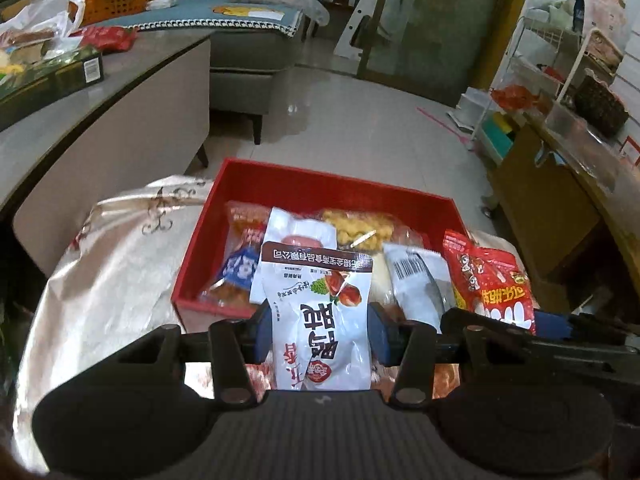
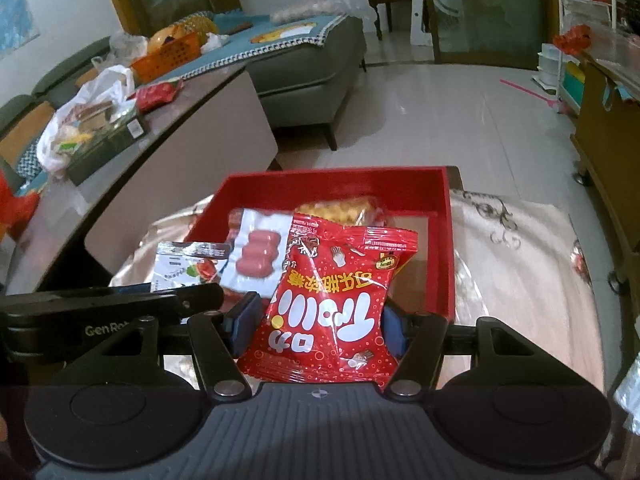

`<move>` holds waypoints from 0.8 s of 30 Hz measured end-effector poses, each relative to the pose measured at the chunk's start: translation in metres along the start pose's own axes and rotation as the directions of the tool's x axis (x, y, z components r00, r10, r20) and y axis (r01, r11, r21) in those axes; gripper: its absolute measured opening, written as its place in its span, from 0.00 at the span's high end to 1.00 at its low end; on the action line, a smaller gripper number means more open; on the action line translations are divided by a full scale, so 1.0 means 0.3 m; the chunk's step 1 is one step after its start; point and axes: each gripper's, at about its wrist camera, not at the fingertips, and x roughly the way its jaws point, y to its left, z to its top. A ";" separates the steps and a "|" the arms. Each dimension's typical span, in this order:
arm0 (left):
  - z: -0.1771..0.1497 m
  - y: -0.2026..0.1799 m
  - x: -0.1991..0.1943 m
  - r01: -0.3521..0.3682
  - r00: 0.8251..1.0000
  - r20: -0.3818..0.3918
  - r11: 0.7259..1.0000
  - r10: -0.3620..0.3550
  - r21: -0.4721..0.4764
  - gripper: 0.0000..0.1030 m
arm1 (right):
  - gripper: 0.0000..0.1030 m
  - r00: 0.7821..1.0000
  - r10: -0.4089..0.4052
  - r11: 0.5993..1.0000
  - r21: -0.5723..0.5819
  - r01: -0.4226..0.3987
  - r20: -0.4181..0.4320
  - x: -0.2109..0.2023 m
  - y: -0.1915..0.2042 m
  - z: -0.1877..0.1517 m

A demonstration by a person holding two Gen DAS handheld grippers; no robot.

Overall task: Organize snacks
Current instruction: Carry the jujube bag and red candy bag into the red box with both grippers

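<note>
My left gripper (image 1: pixel 320 328) is shut on a white snack packet (image 1: pixel 318 300) with red dates printed on it, held upright just in front of the red box (image 1: pixel 240 178). My right gripper (image 2: pixel 318 326) is shut on a red candy bag (image 2: pixel 336 300), also held before the red box (image 2: pixel 340 182). Each view catches the other hand's load: the red candy bag (image 1: pixel 492 280) at right, the white packet (image 2: pixel 188 264) at left. Inside the box lie a sausage pack (image 2: pixel 256 258), a yellow puffed snack (image 1: pixel 356 232), an orange-blue packet (image 1: pixel 240 260) and a white barcode packet (image 1: pixel 416 276).
The box rests on a shiny patterned cloth (image 1: pixel 112 264). A grey table (image 1: pixel 100 104) at left carries a dark carton (image 1: pixel 52 80), plastic bags and a red packet (image 2: pixel 158 94). Beyond are a grey sofa (image 2: pixel 316 76), an orange basket (image 2: pixel 168 56), tiled floor and a wooden cabinet (image 2: pixel 608 152) at right.
</note>
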 end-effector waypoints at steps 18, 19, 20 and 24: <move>0.116 -0.025 0.169 -0.073 0.997 0.015 0.996 0.073 0.043 0.60 | 0.33 1.000 -0.023 1.000 0.018 0.023 -0.015 0.165 -0.051 0.123; 0.118 -0.026 0.176 -0.078 0.997 0.017 0.996 0.077 0.046 0.60 | 0.33 1.000 -0.024 1.000 0.019 0.024 -0.016 0.172 -0.052 0.126; 0.121 -0.025 0.182 -0.080 0.997 0.017 0.996 0.080 0.049 0.60 | 0.33 1.000 -0.025 0.999 0.020 0.025 -0.018 0.179 -0.053 0.128; 0.124 -0.023 0.206 -0.087 0.996 0.008 0.995 0.087 0.050 0.60 | 0.33 0.999 -0.030 0.999 0.019 0.030 -0.028 0.200 -0.059 0.134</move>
